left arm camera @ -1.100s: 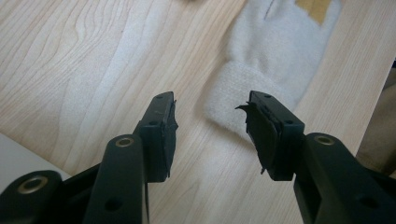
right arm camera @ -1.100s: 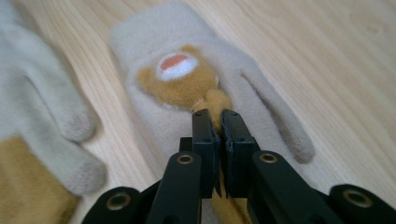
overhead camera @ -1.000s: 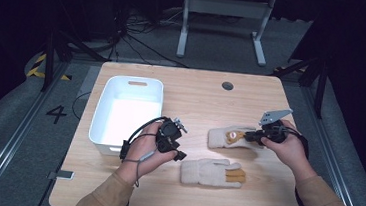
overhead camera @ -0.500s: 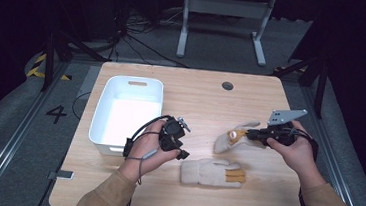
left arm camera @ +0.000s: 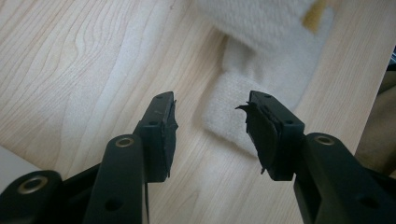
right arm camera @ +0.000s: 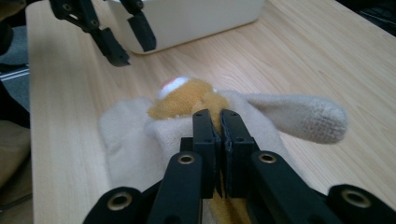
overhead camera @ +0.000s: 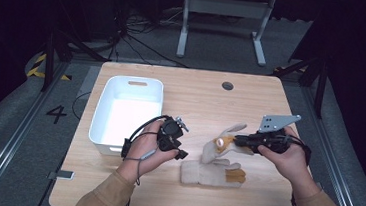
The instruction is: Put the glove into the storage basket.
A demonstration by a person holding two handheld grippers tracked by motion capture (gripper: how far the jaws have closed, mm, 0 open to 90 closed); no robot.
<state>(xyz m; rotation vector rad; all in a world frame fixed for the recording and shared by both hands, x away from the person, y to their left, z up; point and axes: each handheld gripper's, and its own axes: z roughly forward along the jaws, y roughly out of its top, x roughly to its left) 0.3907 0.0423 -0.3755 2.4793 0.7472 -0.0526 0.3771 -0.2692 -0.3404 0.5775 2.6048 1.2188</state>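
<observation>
Two cream knit gloves with tan patches are on the wooden table (overhead camera: 197,91). One glove (overhead camera: 213,174) lies flat near the front edge; its cuff (left arm camera: 243,116) shows just beyond the jaws in the left gripper view. My left gripper (overhead camera: 181,150) is open, hovering just left of that cuff, nothing between its fingers. The other glove (overhead camera: 220,143) is lifted at one end, its fingers drooping toward the table. My right gripper (overhead camera: 235,140) is shut on this glove (right arm camera: 187,116) at its tan patch.
A white plastic bin (overhead camera: 127,113) stands on the left part of the table, with nothing in it, just beside my left hand. A round cable hole (overhead camera: 227,86) sits near the far edge. Dark floor and a metal stand lie beyond the table.
My right gripper has closed on the far glove and raised it, dragging it slightly toward the centre. My left gripper has stayed by the flat glove's cuff.
</observation>
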